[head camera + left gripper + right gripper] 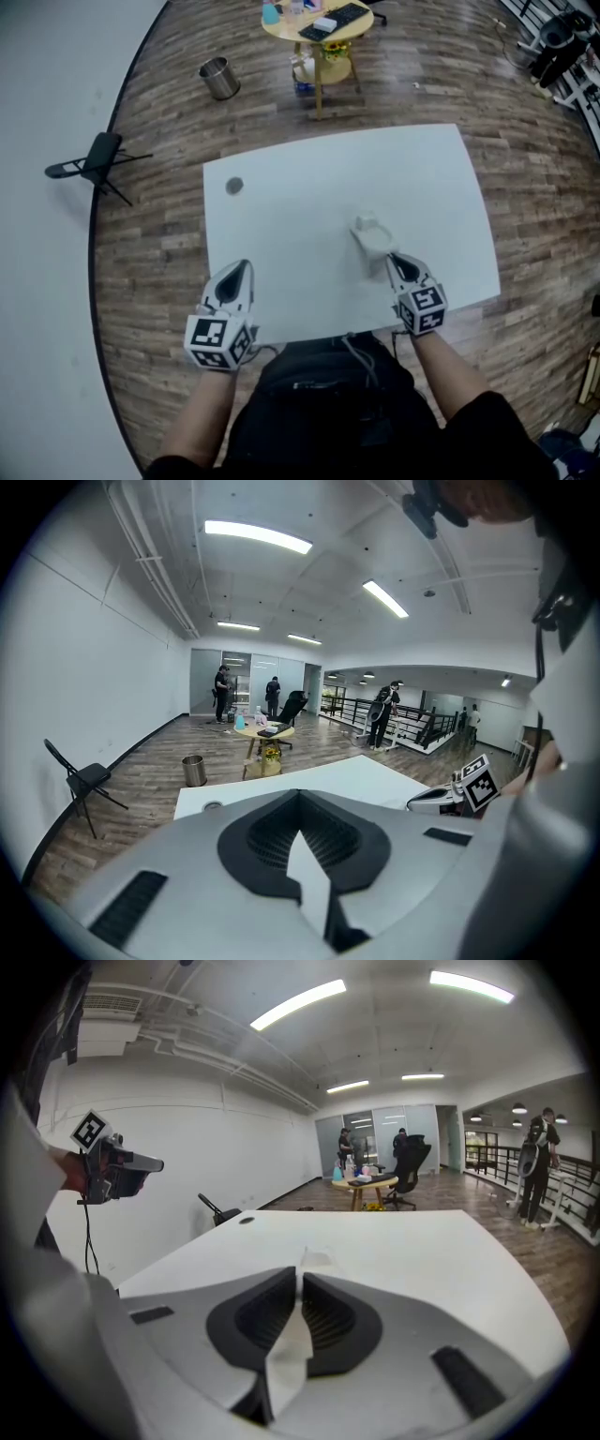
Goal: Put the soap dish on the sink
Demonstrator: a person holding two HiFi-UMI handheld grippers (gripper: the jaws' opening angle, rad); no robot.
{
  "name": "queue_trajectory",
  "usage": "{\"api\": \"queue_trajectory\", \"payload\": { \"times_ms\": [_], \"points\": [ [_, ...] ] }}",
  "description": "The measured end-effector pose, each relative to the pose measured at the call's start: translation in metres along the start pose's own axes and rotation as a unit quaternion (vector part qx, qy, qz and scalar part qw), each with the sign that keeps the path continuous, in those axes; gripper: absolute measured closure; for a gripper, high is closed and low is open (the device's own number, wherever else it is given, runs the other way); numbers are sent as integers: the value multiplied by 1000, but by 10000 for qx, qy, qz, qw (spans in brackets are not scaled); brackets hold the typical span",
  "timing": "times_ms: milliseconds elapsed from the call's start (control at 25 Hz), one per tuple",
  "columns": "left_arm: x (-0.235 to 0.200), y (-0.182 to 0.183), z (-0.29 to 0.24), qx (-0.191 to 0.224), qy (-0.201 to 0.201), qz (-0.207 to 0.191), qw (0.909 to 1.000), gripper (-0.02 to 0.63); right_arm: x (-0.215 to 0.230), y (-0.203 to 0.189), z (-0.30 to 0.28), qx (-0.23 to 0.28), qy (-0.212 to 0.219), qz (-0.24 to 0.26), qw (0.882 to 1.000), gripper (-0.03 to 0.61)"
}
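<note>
White rectangular worktop point(309, 178), with a small dark round mark point(234, 186) far left and a white soap dish point(369, 234) near right.

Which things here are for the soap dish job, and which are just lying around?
For the job: soap dish, held in the right gripper's jaws; white table.
Just lying about: bin, folding chair, round table with clutter, people far off. No sink shows.
</note>
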State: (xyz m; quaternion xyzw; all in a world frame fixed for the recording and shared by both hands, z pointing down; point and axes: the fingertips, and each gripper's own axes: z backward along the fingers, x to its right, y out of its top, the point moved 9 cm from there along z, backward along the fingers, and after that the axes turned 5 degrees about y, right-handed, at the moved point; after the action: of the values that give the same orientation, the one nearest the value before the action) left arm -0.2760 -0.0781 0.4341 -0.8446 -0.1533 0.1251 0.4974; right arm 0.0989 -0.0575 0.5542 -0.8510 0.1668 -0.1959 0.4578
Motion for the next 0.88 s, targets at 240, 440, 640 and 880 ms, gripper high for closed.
{"api": "queue_trajectory", "payload": {
  "times_ms": [240, 440, 640, 880],
  "points": [
    [-1, 2, 0, 26, 14, -58, 10000, 624, 0, -7, 1, -92, 6, 81, 9999, 545],
    [1, 0, 4, -3, 34, -82, 10000, 624, 0, -18, 3, -207, 30, 62, 9998, 545],
    [2, 4, 3, 11, 36, -131, 9999, 624, 0, -23, 3, -267, 43, 26, 9996, 545],
    [3, 7, 8, 46, 75, -163, 9998, 624, -1, -31, 3, -271, 55, 15, 9996, 545]
  ]
}}
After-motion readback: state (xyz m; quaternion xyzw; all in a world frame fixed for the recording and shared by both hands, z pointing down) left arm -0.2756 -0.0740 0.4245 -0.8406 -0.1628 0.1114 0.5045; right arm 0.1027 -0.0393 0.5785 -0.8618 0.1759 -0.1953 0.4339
